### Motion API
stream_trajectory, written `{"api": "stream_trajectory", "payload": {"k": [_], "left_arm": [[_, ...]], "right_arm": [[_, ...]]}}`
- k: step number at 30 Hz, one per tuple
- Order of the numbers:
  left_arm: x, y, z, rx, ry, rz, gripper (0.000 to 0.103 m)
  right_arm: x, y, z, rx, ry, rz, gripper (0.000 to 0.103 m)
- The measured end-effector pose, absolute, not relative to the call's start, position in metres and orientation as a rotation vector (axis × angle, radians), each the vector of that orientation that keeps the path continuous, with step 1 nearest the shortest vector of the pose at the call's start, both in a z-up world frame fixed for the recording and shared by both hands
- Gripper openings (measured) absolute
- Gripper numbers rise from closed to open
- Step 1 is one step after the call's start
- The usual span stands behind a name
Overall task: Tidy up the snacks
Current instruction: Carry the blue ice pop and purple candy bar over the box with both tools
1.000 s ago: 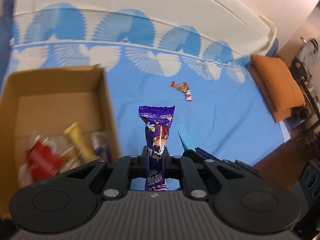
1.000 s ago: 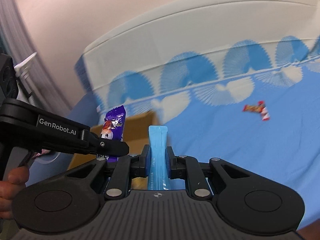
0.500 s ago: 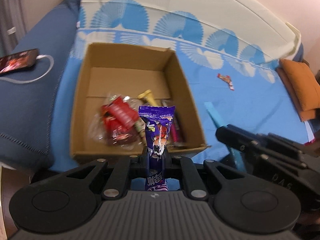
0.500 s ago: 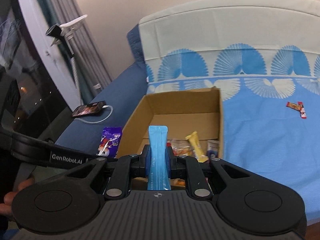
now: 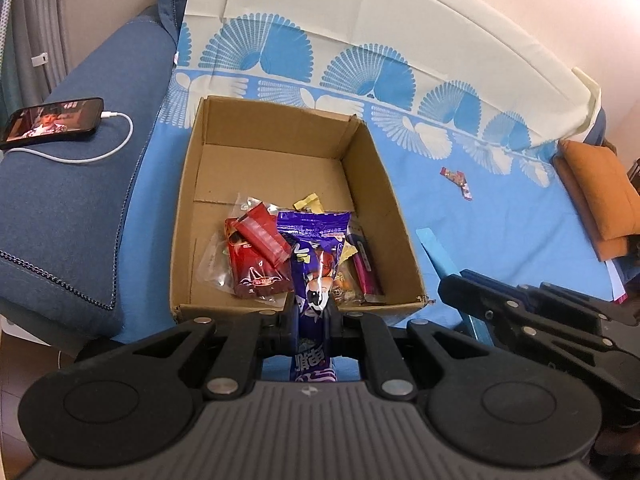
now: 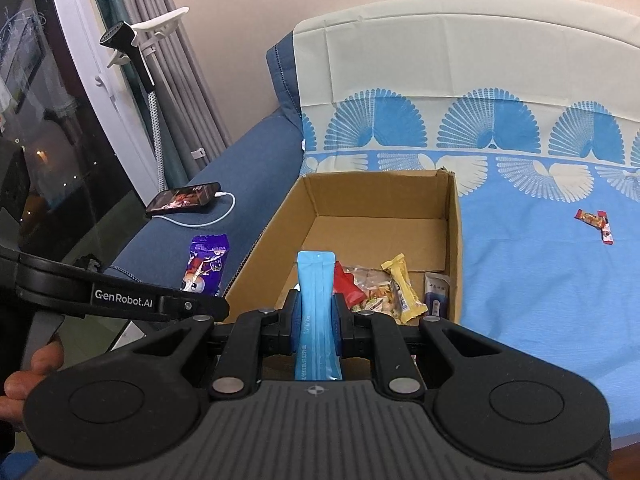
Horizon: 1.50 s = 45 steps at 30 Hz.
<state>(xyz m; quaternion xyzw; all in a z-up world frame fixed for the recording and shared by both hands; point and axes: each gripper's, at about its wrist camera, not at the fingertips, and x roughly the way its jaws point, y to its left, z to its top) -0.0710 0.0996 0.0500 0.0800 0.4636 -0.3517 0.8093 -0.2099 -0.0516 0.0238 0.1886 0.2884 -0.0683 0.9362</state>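
Note:
My left gripper [image 5: 313,312] is shut on a purple snack packet [image 5: 316,256], held upright above the near edge of an open cardboard box [image 5: 376,184]. The box holds several snacks, among them a red packet [image 5: 256,264]. My right gripper [image 6: 316,320] is shut on a light blue stick pack [image 6: 317,304], held above the near edge of the same box [image 6: 454,240]. The purple packet [image 6: 206,266] and left gripper arm show at the left of the right wrist view. A small red snack [image 5: 456,180] lies on the blue sheet, also seen in the right wrist view [image 6: 596,224].
A phone [image 5: 48,122] on a white charging cable lies on the dark blue sofa arm left of the box. An orange cushion [image 5: 600,196] sits at the far right. A clamp stand [image 6: 136,48] and curtains stand at the left.
Both grippers have swung left from the open sheet to the box's near edge, each still holding its packet. The box now fills the middle of both views.

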Motion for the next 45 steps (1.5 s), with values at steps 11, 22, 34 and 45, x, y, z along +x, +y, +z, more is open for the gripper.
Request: {"api": "stream_trajectory", "payload": {"k": [11,22,34,45], "left_arm": [[-0.071,0.096,0.05,0.164,0.989,-0.758,0.011],[-0.067,0.097,0.05,0.155,0.983,-0.755,0.011],[-0.055,0.093,0.053,0.145,0.977,-0.753,0.011],[-0.03,0.082,0.048,0.131,0.991,-0.737,0.011]], "right_arm": [[-0.211,-0.053,0.023,0.391,0.591,-0.141,0.017],[-0.211,-0.054,0.021,0.392,0.592,-0.143,0.017],[-0.205,-0.058,0.019,0.401,0.603,-0.151,0.017],[-0.185,-0.068,0.013,0.416,0.618,-0.165,0.017]]}}
